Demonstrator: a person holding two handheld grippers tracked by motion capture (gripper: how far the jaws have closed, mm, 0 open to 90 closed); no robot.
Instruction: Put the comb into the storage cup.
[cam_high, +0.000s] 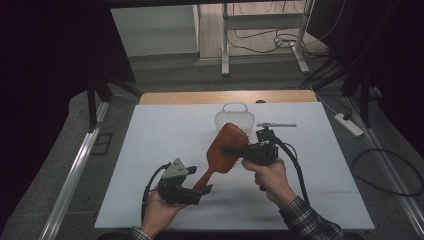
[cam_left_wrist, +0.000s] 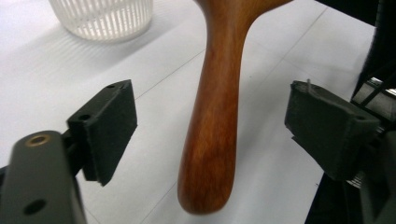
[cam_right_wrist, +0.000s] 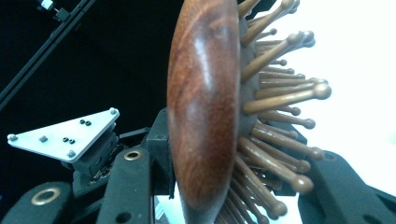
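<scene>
The wooden hairbrush (cam_high: 223, 151) hangs above the bench, head pinched by the right tongs (cam_high: 235, 150); its handle slants down between the spread left tongs (cam_high: 202, 192), untouched.

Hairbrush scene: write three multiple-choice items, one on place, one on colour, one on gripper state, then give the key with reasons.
1. Where is the white basket?
A. beyond the hairbrush
B. in the person's lap
C. on the floor

2. What colour is the hairbrush?
A. blue
B. reddish-brown
C. white

3. How is the left gripper?
A. shut on the handle
B. open around the handle
C. lying on the table

Key: A, the basket stands farther up the table; B, its wood is reddish-brown; B, both fingers stand clear of the handle.
</scene>
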